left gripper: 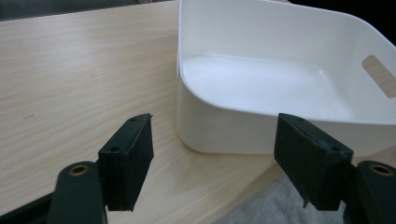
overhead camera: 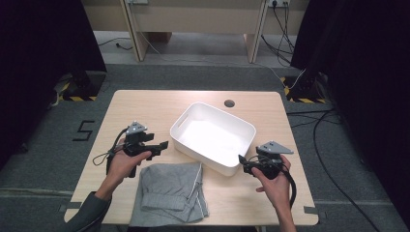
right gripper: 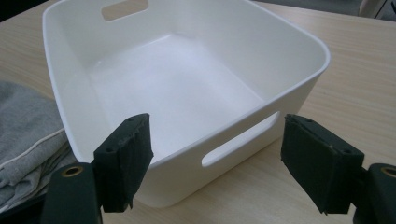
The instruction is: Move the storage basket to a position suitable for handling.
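Both grippers empty by the bin, cloth folded at front edge

Basically: left gripper [overhead camera: 162, 145] held above the table [overhead camera: 145, 104], just left of the white bin [overhead camera: 212, 137], jaws spread, nothing between them. In the left gripper view the jaws frame the bin's near corner with table showing between, no contact. Right gripper [overhead camera: 241, 159] at the bin's right front corner, jaws also apart and empty; the right gripper view looks into the bin past its slot handle [right gripper: 240, 140], pads clear of the wall. Bin interior bare, sits mid-table, turned at an angle. Grey folded cloth [overhead camera: 169, 191] lies flat at the table's front edge between the two hands, just in front of the bin, a white cord [overhead camera: 197, 186] along its right side. Neither gripper touches the cloth.
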Demonstrator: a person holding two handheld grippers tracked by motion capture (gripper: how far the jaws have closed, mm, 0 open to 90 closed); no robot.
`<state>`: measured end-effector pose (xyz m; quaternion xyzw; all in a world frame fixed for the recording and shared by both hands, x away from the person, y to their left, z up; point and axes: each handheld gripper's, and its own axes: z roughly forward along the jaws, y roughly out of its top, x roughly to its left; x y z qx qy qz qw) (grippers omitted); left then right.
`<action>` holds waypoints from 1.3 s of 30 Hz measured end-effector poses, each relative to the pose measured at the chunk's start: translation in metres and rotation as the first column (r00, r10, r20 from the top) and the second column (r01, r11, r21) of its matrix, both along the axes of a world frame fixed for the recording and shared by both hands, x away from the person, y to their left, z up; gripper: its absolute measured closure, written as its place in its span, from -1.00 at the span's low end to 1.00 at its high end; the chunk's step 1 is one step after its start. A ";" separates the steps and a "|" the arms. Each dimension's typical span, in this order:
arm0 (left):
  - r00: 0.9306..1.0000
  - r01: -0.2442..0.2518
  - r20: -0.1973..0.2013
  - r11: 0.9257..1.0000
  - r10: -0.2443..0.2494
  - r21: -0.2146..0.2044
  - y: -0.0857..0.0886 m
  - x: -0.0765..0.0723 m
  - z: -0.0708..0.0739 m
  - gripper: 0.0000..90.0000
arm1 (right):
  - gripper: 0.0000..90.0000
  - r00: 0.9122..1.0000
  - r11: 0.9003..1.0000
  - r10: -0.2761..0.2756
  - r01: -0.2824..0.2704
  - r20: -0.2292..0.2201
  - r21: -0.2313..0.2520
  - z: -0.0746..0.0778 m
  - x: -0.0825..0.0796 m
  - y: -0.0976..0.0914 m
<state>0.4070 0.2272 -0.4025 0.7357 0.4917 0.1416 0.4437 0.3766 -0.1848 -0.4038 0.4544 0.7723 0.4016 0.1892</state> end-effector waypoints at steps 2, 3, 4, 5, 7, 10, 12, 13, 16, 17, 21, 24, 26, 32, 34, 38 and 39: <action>1.000 0.002 -0.006 1.000 -0.002 -0.010 -0.005 0.007 -0.001 -0.35 | -0.43 1.000 1.000 0.007 -0.008 -0.007 -0.007 -0.004 0.002 0.004; 1.000 0.000 -0.003 1.000 0.000 -0.010 -0.007 0.010 -0.001 -0.35 | -0.43 1.000 1.000 0.013 -0.013 -0.010 -0.009 -0.005 0.002 0.005; 1.000 0.000 -0.004 1.000 0.000 -0.008 -0.010 0.013 -0.003 -0.34 | -0.43 1.000 1.000 0.016 -0.016 -0.022 -0.008 -0.006 0.002 0.007; 1.000 0.000 -0.008 1.000 0.000 -0.001 -0.013 0.017 -0.005 -0.33 | -0.43 1.000 1.000 0.024 -0.024 -0.018 -0.015 -0.009 0.004 0.008; 1.000 -0.001 -0.012 1.000 0.001 0.004 -0.015 0.021 -0.007 -0.31 | -0.42 0.999 1.000 0.023 -0.023 -0.027 -0.010 -0.011 0.005 0.008; 1.000 -0.028 -0.010 0.999 0.029 0.034 -0.020 0.037 -0.012 -0.21 | -0.39 0.999 0.999 0.024 -0.023 -0.047 0.027 -0.017 0.010 0.010; 0.999 -0.028 -0.021 0.998 0.029 0.049 -0.023 0.044 -0.016 -0.13 | -0.42 0.998 0.999 0.026 -0.024 -0.058 0.033 -0.019 0.012 0.013; 0.999 -0.028 -0.021 0.998 0.029 0.049 -0.023 0.044 -0.016 -0.09 | -0.42 0.998 0.999 0.026 -0.024 -0.058 0.033 -0.019 0.012 0.013; 1.000 -0.007 -0.026 0.998 0.009 0.060 -0.028 0.047 -0.024 0.02 | -0.46 0.997 1.000 0.010 -0.008 -0.082 0.022 -0.022 0.019 0.016; 1.000 -0.001 -0.024 0.997 0.003 0.078 -0.030 0.046 -0.024 0.05 | -0.45 0.997 1.000 0.010 -0.009 -0.079 0.014 -0.022 0.020 0.016; 0.999 0.017 -0.037 0.995 -0.014 0.097 -0.033 0.041 -0.028 0.11 | -0.30 0.996 1.000 0.007 -0.007 -0.090 -0.002 -0.025 0.027 0.018; 0.999 0.017 -0.037 0.995 -0.013 0.099 -0.033 0.037 -0.029 0.10 | -0.29 0.997 0.999 0.008 -0.011 -0.076 -0.039 -0.027 0.031 0.019; 0.999 0.022 -0.037 0.994 -0.019 0.108 -0.033 0.034 -0.029 0.10 | -0.22 0.997 0.997 0.019 -0.025 -0.070 -0.077 -0.025 0.037 0.020; 0.998 0.034 -0.047 0.994 -0.029 0.104 -0.034 0.025 -0.029 0.10 | -0.03 0.997 0.993 0.037 -0.044 -0.064 -0.108 -0.024 0.051 0.015; 0.998 0.037 -0.048 0.995 -0.033 0.097 -0.033 0.021 -0.029 0.07 | 0.00 0.997 0.989 0.057 -0.065 -0.059 -0.136 -0.024 0.057 0.014; 0.998 0.032 -0.054 0.995 -0.027 0.096 -0.035 0.015 -0.027 0.05 | 0.04 0.995 0.981 0.081 -0.091 -0.060 -0.171 -0.023 0.063 0.014; 0.998 0.032 -0.054 0.995 -0.027 0.096 -0.035 0.015 -0.027 0.05 | 0.04 0.995 0.981 0.081 -0.091 -0.060 -0.171 -0.023 0.063 0.014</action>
